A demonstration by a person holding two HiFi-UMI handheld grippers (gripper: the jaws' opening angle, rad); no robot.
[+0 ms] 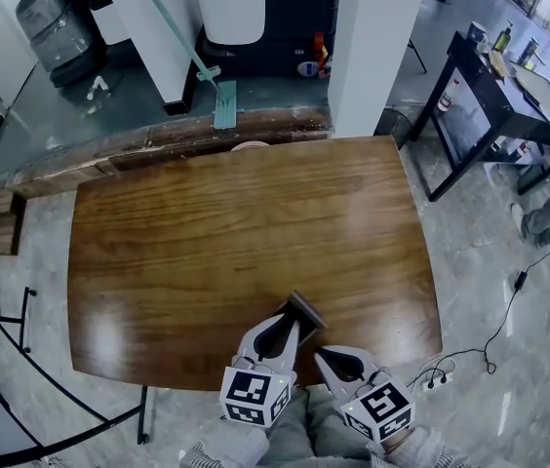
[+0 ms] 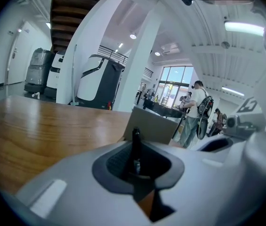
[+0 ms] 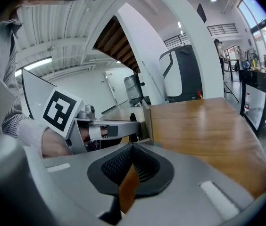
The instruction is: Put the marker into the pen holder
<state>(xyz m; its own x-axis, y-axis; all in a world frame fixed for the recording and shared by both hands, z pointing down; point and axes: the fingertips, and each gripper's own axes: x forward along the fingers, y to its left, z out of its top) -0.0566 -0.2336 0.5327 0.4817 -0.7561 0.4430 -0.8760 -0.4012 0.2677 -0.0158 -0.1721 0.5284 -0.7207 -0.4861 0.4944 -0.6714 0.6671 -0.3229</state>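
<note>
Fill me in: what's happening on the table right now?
A person works two handheld grippers over a wooden table. The left gripper has its fingers shut on the dark marker, upright just short of the pen holder. The right gripper waits beside it, shut and empty. The marker is not yet in.
</note>
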